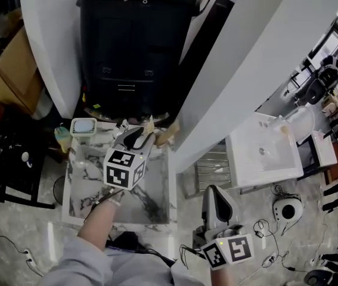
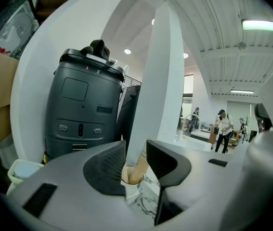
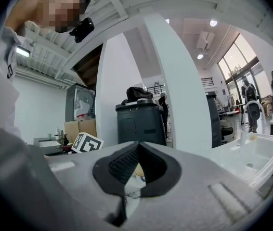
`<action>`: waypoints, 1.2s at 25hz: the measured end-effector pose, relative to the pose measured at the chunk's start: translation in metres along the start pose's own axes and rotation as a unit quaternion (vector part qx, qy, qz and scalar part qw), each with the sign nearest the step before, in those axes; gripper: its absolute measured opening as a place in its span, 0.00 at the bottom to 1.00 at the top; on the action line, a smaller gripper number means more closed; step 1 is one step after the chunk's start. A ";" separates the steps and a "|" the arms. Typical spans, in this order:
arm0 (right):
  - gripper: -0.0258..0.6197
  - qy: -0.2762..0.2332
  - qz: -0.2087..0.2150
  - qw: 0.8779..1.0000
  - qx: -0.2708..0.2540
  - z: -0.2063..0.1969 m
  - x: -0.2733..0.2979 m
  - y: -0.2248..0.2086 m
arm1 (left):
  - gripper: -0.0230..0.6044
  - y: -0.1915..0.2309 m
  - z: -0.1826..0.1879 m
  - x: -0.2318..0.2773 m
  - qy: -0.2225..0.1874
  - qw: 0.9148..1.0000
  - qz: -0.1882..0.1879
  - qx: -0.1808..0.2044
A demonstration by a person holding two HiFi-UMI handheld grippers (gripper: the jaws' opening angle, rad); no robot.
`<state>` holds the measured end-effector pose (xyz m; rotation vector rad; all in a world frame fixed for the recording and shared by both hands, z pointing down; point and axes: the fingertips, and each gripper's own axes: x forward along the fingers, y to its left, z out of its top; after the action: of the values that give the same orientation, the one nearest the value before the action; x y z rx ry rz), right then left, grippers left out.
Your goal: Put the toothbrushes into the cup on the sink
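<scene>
Left gripper (image 1: 139, 133) hovers over the far edge of the marble sink (image 1: 85, 183). Its jaws stand wide apart, with nothing clamped. Through the gap in the left gripper view, the tan cup (image 2: 132, 176) sits just beyond the tips, not touching them. A tan handle (image 2: 141, 161) leans inside it (head end hidden by the jaw, so brush not confirmed). Cup stands by the white column (image 1: 234, 70). Right gripper (image 1: 214, 192) is well off to the sink's right, jaws closed together, empty.
</scene>
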<state>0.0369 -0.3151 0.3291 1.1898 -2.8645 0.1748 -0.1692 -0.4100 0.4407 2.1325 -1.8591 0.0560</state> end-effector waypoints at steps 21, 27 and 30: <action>0.04 -0.038 0.123 0.991 0.016 0.014 -0.067 0.043 | 0.05 -0.073 0.037 -0.175 -0.055 0.995 0.088 0.012; 0.04 -0.043 0.149 0.988 0.016 0.014 -0.103 0.052 | 0.04 -0.107 0.029 -0.223 -0.060 0.992 0.108 0.005; 0.04 -0.044 0.158 0.986 0.014 0.016 -0.119 0.055 | 0.04 -0.126 0.025 -0.243 -0.057 0.992 0.115 0.005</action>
<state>0.0822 -0.1949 0.2993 0.7544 -3.1230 0.1732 -0.0896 -0.1694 0.3346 1.9554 -2.1675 -0.0067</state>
